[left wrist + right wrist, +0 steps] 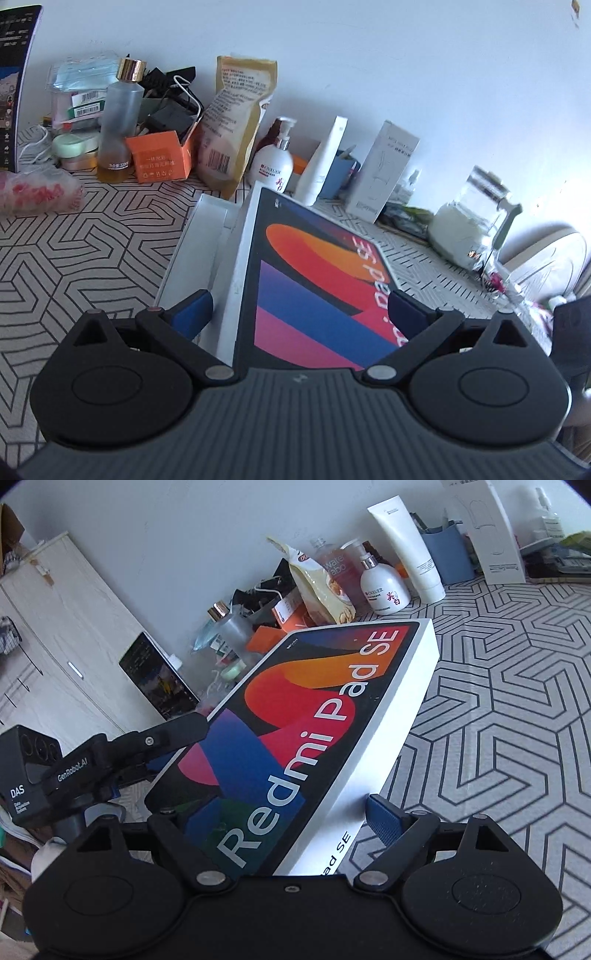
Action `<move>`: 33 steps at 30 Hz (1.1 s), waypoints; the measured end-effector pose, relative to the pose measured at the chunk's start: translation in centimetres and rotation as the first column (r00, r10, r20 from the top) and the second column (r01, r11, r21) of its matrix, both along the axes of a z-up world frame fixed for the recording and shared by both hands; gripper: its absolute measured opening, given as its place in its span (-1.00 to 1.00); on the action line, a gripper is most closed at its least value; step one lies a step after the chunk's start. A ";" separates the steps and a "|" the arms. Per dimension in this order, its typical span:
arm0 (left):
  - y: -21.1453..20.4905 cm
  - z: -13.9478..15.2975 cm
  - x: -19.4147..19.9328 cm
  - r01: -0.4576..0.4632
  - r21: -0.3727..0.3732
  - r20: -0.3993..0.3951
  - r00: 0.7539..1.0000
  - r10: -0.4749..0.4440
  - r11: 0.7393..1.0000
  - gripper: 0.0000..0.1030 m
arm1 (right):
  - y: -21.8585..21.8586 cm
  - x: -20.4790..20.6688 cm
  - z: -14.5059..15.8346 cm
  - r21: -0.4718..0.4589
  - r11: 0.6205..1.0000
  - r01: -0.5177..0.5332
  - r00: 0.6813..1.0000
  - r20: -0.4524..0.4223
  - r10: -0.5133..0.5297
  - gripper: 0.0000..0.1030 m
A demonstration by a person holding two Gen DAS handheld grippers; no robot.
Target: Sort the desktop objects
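The Redmi Pad SE box is tilted above the patterned tablecloth, caught at opposite ends by both grippers. The right gripper spans one end with its jaws wide apart, one blue pad at the white side. The left gripper likewise straddles the lid, fingers spread around it.

**A cluttered desk at home**

I'm looking at a lived-in room: lotion bottle, perfume bottle, face masks and snack pouch crowd a patterned tablecloth against a white wall, beside a pale wardrobe.
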State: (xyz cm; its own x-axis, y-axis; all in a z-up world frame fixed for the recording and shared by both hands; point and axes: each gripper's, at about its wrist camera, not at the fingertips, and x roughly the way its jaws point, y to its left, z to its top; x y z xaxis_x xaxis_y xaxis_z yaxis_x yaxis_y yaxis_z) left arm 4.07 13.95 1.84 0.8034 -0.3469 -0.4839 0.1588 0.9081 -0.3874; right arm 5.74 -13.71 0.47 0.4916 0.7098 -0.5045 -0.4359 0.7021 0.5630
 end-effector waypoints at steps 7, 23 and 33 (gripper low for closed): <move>0.2 -0.6 1.2 -0.002 -0.004 -0.029 1.000 0.002 1.000 0.97 | -0.2 2.1 0.0 0.001 1.000 0.006 1.000 -0.009 -0.006 0.75; 1.9 -0.6 3.5 -0.026 -0.047 -0.061 0.998 0.023 0.999 0.97 | 0.9 4.4 0.2 0.001 0.999 -0.033 0.999 -0.005 0.033 0.75; 2.4 -1.0 4.3 -0.046 -0.049 -0.082 0.996 0.042 0.998 0.98 | 1.3 4.8 0.4 0.003 0.999 -0.053 0.999 0.008 0.053 0.76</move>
